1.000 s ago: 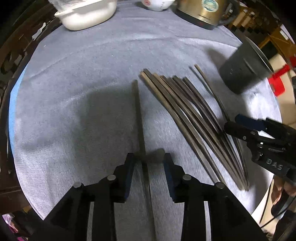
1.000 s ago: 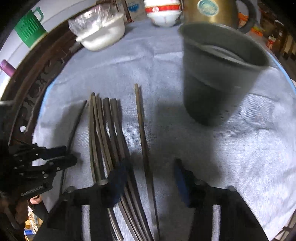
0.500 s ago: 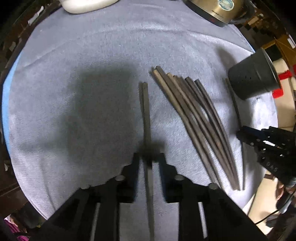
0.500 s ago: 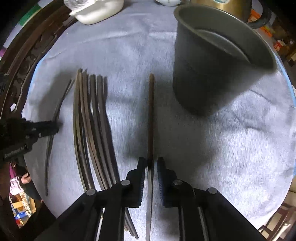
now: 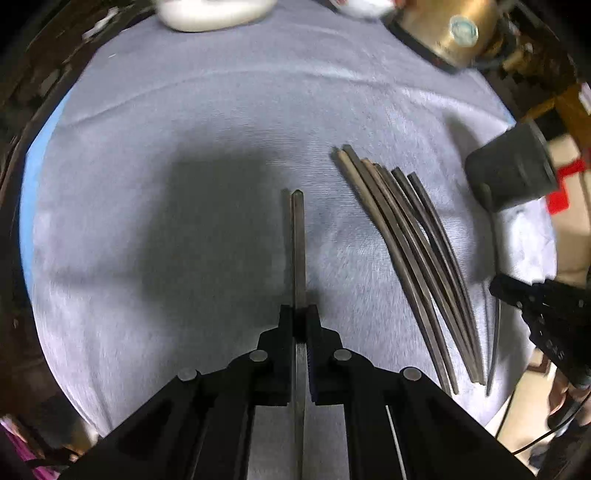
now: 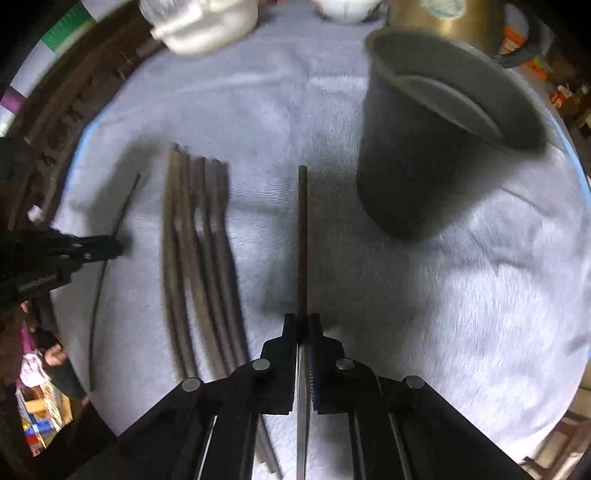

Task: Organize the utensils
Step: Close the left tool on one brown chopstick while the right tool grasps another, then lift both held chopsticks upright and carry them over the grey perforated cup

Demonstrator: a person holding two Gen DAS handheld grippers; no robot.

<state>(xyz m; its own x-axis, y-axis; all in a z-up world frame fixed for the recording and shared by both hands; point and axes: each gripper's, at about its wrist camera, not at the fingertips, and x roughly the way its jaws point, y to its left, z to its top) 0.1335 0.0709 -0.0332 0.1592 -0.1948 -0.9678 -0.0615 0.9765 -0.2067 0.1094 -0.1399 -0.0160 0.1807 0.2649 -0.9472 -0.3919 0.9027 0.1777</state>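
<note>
My left gripper (image 5: 298,312) is shut on a dark chopstick (image 5: 297,240) and holds it above the grey cloth, its tip pointing away. My right gripper (image 6: 303,320) is shut on another dark chopstick (image 6: 303,236), lifted beside the dark grey holder cup (image 6: 436,147). Several more chopsticks (image 5: 410,251) lie fanned on the cloth between the two grippers; they also show in the right wrist view (image 6: 199,251). The cup stands at the far right in the left wrist view (image 5: 511,173). The right gripper shows at the right edge there (image 5: 496,290), and the left gripper at the left edge of the right wrist view (image 6: 116,246).
A white lidded bowl (image 5: 207,13) and a brass kettle (image 5: 454,29) stand at the table's far side, with a small bowl (image 6: 345,9) between them. The grey cloth (image 5: 147,258) covers a round table with a dark carved rim (image 6: 55,122).
Both grippers closed on a chopstick each and lifted them off the cloth. The views pulled back and upward from the table.
</note>
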